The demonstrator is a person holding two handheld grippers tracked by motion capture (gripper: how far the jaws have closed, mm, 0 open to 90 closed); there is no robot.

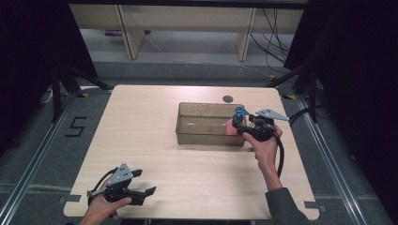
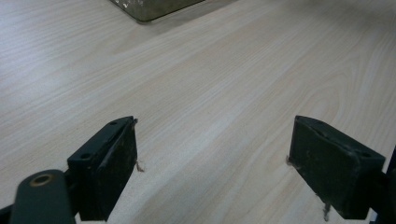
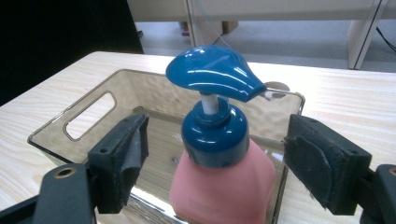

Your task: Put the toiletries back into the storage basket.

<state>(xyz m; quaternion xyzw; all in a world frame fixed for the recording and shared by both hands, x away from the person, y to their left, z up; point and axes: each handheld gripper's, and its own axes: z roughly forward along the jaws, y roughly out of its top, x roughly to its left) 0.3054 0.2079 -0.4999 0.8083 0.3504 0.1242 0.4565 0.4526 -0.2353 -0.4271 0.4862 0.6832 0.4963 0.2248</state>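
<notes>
Behind tray wall (image 1: pixel 209 138), bottle base (image 1: pixel 231 132)

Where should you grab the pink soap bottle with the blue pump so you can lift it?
Probably grip the pink bottle around its narrow shoulder, just under the blue collar, coming from the near, open side where the right gripper stands with jaws wide on either side. It stands upright at one end of the clear bin, so the walls block a low sideways grab. The wide pump head would tip or slip.

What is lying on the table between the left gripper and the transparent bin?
Nothing: in the high view only bare table lies between the left gripper and the bin. The left gripper view shows the same bare wood.
</notes>
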